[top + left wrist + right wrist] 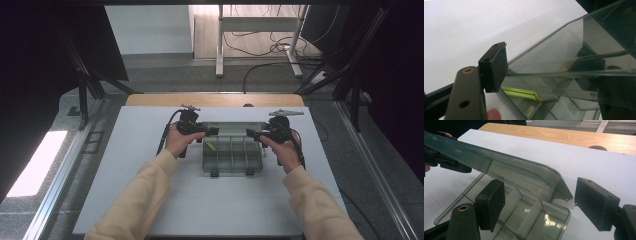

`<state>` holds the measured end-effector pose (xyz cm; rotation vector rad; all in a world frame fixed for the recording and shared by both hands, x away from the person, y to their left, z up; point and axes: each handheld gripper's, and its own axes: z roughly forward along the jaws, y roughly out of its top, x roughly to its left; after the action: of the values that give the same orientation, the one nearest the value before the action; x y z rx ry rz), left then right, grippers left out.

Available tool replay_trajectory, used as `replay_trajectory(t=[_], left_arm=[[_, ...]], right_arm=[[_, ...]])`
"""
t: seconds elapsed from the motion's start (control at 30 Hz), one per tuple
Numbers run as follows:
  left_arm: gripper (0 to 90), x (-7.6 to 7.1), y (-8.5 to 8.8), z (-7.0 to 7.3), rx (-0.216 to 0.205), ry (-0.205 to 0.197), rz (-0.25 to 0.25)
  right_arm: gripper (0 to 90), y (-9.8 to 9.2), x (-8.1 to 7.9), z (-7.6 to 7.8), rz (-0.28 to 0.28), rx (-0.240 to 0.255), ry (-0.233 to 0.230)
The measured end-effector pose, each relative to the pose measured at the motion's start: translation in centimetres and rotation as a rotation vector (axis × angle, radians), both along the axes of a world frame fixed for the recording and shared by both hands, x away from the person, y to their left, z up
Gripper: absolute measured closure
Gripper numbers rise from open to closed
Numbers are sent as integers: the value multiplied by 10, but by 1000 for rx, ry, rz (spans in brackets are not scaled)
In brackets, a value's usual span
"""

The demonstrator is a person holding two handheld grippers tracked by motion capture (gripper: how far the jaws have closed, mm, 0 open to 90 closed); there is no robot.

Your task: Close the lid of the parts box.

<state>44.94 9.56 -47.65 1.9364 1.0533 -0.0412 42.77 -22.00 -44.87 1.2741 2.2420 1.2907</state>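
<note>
We see the clear box (233,155) mid-surface (150,200), lid (506,173) raised. Its corners sit between both wide-open grippers, left gripper (212,131) and right gripper (251,133); neither clamps. Green clip (520,93) lies inside.

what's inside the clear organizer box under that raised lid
The organizer box is split by dividers into compartments. A lime green tool lies in one near the left gripper. The others look empty, though the tinted lid and its glare blur some.
</note>
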Motion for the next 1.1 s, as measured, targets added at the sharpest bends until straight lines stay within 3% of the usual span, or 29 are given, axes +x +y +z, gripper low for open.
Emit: replay_trajectory(t=[0.37,0.83,0.93,1.03,1.1], left_arm=[[304,-5,5,3,17,-22,-1],[277,-28,44,1,35,-44,11],[333,-29,52,-1,50,-42,27],[508,-28,58,-2,51,-33,51],[613,-27,58,1,21,-42,79]], right_arm=[[251,0,-1,0,2,-2,0],[250,1,0,-2,-1,-10,0],[250,2,0,-2,-4,-8,3],[251,2,0,-3,-5,-8,2],[251,2,0,-3,-5,-7,2]])
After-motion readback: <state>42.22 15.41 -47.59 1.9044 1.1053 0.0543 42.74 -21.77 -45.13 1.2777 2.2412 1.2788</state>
